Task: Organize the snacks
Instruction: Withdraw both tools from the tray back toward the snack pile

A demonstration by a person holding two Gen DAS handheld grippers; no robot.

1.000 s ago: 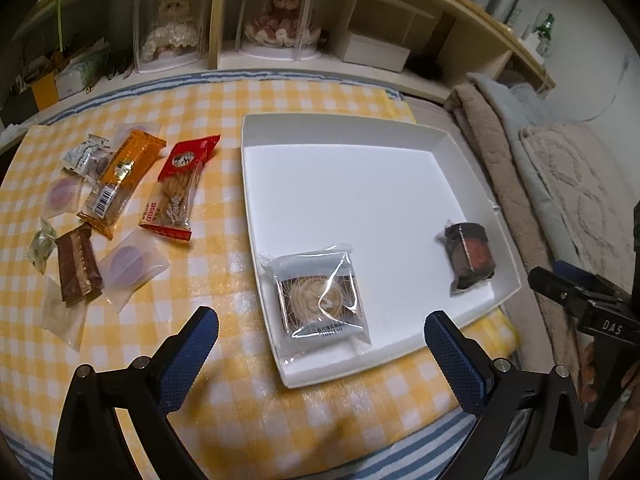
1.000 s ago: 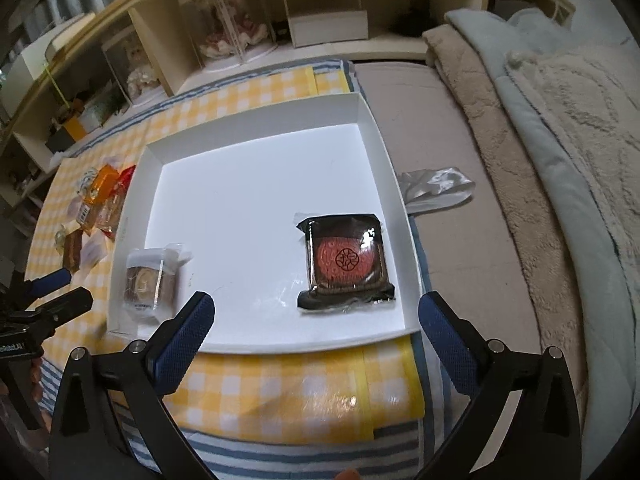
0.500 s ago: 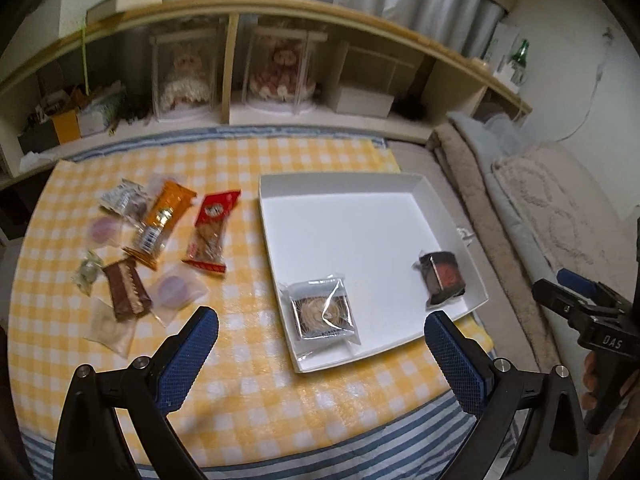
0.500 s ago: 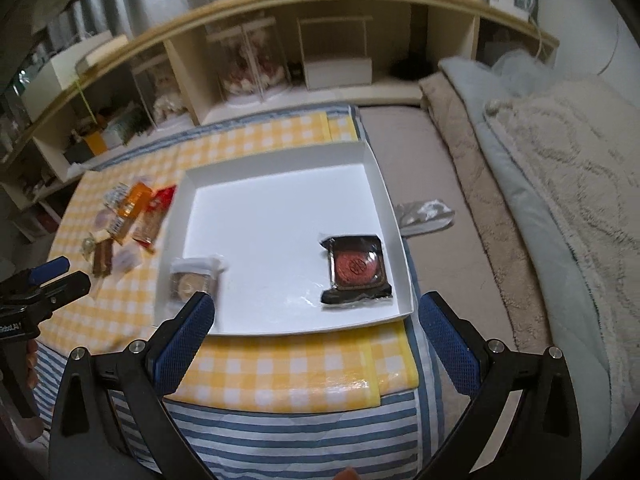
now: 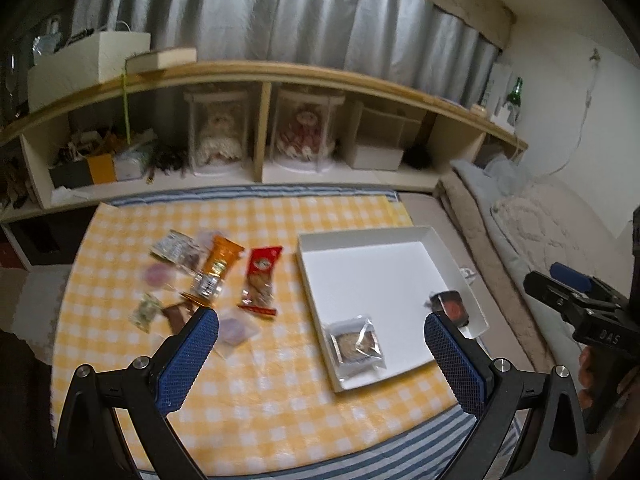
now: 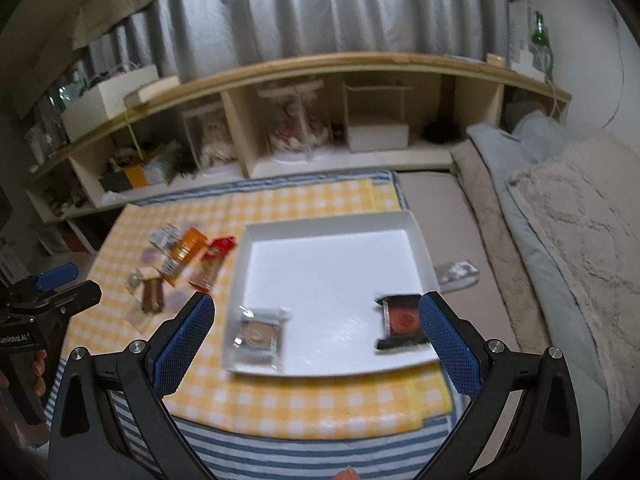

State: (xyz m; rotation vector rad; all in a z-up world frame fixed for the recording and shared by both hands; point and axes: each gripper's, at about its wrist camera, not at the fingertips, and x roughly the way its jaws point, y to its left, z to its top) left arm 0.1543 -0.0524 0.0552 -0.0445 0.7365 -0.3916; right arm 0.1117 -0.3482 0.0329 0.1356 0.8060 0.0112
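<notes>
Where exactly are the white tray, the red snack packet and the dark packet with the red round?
white tray [image 5: 384, 276], left wrist view, bare floor.
red snack packet [image 5: 261, 280], left wrist view, middle.
dark packet [image 6: 402, 320], right wrist view, red centre.

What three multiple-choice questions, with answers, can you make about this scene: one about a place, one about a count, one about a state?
1. Where does the red snack packet lie?
A. Inside the white tray
B. On the checked cloth, left of the tray
C. On the shelf

2. How many wrapped snacks are in the white tray?
A. Two
B. Four
C. None

3. How are the left tongs?
A. Shut on a packet
B. Open and holding nothing
C. Shut and holding nothing

Answers:
1. B, the red packet rests on the yellow checked cloth beside the tray's left wall.
2. A, only a clear-wrapped biscuit and a dark-wrapped cake are in it.
3. B, its two blue fingers stand wide apart with nothing between them.
</notes>
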